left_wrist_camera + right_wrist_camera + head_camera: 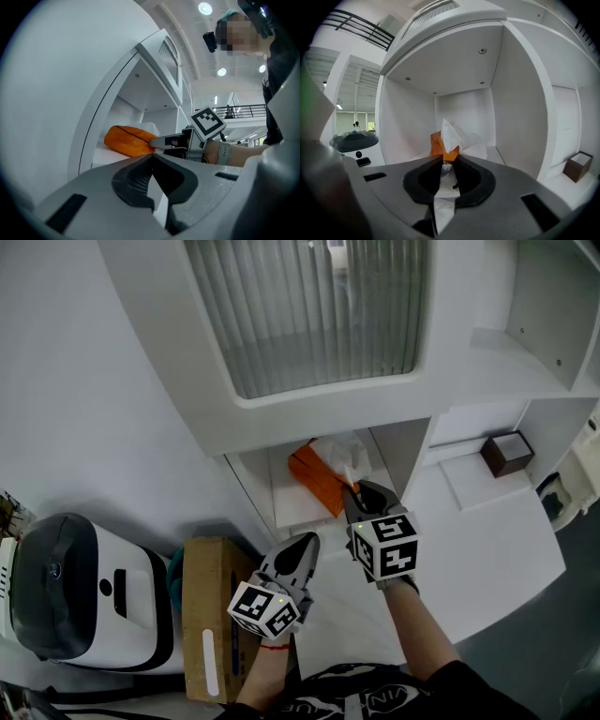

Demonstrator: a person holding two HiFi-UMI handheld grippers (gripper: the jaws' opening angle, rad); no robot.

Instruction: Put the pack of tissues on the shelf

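Reaching forward, the right hand-held gripper (354,493) pinches the wrapper edge of the orange pack of tissues (322,476), which rests inside the white shelf (291,509). The left hand-held gripper (303,544) is closed and empty, just beside it.

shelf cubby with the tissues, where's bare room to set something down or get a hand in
Inside the cubby, the strip between its left wall and the pack of tissues is bare. The white ledge between the cubby's right wall and the brown box is free too. The cubby's mouth is crowded: the right gripper grips the pack there.
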